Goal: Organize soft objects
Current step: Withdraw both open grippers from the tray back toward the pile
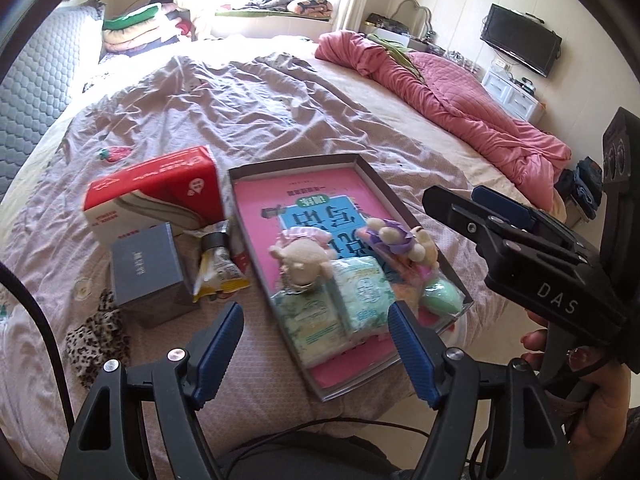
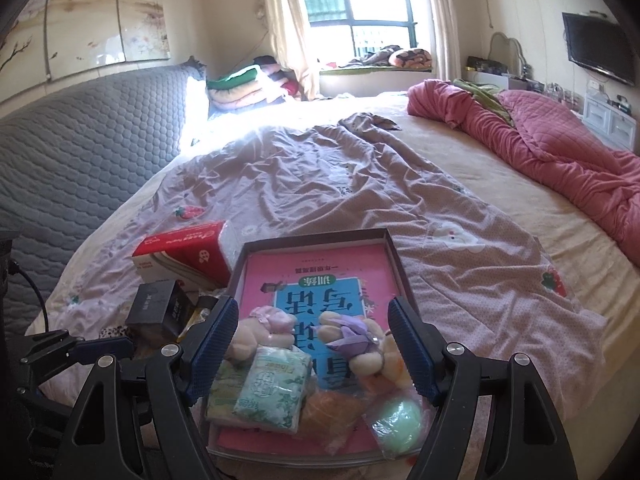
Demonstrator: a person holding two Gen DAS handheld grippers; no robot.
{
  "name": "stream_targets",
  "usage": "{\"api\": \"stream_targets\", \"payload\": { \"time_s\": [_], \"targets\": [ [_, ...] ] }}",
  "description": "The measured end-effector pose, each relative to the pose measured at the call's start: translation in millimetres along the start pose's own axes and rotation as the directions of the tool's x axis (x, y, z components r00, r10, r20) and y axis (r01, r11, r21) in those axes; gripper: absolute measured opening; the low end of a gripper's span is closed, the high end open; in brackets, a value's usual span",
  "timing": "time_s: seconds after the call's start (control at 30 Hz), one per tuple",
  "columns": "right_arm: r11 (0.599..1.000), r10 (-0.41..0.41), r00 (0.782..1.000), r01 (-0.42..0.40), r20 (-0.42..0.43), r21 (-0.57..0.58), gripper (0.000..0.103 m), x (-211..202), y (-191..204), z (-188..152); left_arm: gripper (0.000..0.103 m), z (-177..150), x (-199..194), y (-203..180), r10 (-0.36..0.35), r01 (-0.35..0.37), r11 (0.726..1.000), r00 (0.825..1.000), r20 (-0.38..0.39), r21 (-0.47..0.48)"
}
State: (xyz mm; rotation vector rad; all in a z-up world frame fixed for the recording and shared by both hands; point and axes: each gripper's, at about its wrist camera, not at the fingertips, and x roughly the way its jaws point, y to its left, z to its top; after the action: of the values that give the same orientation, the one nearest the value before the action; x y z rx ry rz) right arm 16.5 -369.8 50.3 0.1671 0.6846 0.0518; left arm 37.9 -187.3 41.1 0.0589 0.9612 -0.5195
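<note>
Left wrist view: left gripper (image 1: 316, 354) jaws apart, empty, above the shallow grey cardboard tray (image 1: 295, 163) already holding two mint-green tissue packs (image 1: 362, 294), a cream plush keychain (image 1: 302, 258), a purple-bowed plush (image 1: 394, 236) and a green sponge egg (image 1: 442, 298). Left of it, the leopard-print scrunchie (image 1: 96, 338) looks unsorted; right gripper (image 2: 312, 350) spread wide, empty, over the tray. Beyond: grey box (image 1: 146, 270), red tissue box (image 1: 156, 192) remain outside.
</note>
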Motion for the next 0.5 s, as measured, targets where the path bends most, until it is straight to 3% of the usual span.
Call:
{"api": "stream_targets", "payload": {
  "time_s": [0.5],
  "targets": [
    [0.98,0.051,0.998,-0.056,-0.034,-0.191,0.078,10.7,82.0,6.2,0.074,-20.3,-26.0,73.5,0.077,-0.073,0.99,0.997,0.028,-0.125]
  ]
}}
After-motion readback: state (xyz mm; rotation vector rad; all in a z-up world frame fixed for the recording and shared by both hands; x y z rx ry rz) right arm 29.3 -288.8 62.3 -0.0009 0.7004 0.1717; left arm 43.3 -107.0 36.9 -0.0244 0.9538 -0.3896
